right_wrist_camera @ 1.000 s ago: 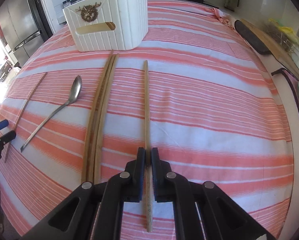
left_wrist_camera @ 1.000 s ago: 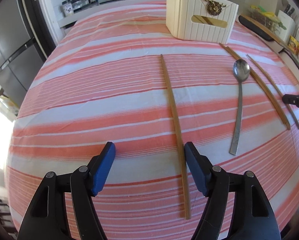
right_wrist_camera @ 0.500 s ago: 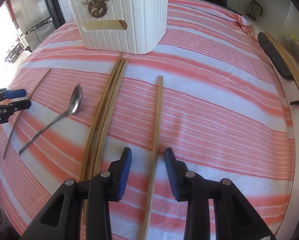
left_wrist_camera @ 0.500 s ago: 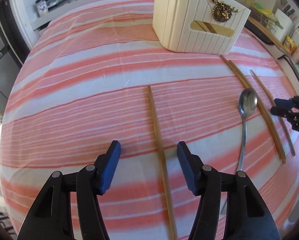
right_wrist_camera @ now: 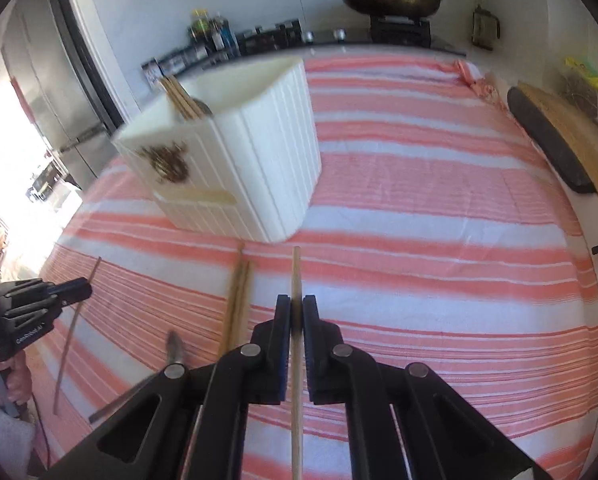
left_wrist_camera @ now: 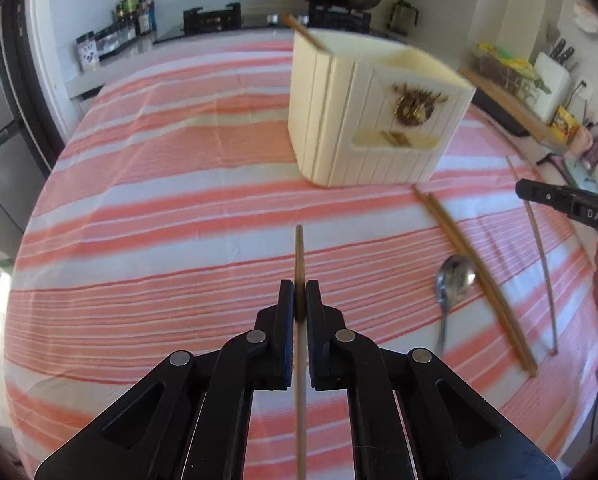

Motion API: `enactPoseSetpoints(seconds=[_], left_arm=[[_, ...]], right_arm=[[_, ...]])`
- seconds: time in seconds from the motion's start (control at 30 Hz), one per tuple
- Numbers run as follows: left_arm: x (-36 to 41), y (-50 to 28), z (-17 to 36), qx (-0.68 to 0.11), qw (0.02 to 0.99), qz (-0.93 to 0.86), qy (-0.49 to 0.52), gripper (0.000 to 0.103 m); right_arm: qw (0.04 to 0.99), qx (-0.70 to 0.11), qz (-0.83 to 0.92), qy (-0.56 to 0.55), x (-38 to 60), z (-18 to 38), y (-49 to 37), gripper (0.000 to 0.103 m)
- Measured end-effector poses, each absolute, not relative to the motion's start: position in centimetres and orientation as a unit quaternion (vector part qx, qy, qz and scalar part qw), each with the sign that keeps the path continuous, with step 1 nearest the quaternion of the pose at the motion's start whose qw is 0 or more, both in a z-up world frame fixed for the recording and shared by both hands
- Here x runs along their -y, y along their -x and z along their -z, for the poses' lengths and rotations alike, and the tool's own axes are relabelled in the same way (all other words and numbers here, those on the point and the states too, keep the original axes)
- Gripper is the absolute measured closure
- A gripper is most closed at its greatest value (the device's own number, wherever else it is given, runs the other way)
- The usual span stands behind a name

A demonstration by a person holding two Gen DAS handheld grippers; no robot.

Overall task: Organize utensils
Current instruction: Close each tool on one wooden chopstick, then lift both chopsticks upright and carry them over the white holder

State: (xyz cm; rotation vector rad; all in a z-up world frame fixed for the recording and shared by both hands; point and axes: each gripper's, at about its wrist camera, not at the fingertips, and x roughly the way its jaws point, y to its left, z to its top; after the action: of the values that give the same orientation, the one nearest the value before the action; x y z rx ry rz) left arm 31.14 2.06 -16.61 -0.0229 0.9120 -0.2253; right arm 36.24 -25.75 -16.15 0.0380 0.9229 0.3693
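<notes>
I have one long thin wooden chopstick [left_wrist_camera: 299,256] pinched between the pressed-together pads of my left gripper [left_wrist_camera: 299,304], and a second long wooden chopstick [right_wrist_camera: 296,280] clamped the same way in my right gripper [right_wrist_camera: 296,314]; each stick runs straight out ahead along the fingers. I judge this the carrying step: both sticks look clear of the pink-and-white striped cloth [left_wrist_camera: 159,208] and point toward the cream ribbed utensil box with a gold stag emblem [left_wrist_camera: 363,120], which stands ahead on the cloth and already holds several wooden sticks poking above its rim [right_wrist_camera: 181,98]. Next I need to bring each tip up over the box's open top, tilt the stick steeper and let go only once the tip is inside the wall. On the cloth between my two grippers lie a pair of wooden chopsticks side by side [left_wrist_camera: 475,276], a steel spoon [left_wrist_camera: 453,280] touching or just beside them, and one more thin wooden stick [left_wrist_camera: 539,248] near my right gripper as the left camera shows it. My main worry is the two grippers crowding each other at the box mouth, and the sticks standing inside blocking the entry. The background stove, wok and jars are well apart and no obstacle.
</notes>
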Motion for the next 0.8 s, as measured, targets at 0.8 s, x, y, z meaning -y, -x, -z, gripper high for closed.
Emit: enactPoseSetpoints(seconds=[0.8], left_arm=[[-4.9, -31.3, -6.2, -0.192, 0.965, 0.152, 0.098, 0.099]], right_arm=[[0.967, -0.176, -0.186, 0.019, 25.1, -5.8, -33.5, 0.097]])
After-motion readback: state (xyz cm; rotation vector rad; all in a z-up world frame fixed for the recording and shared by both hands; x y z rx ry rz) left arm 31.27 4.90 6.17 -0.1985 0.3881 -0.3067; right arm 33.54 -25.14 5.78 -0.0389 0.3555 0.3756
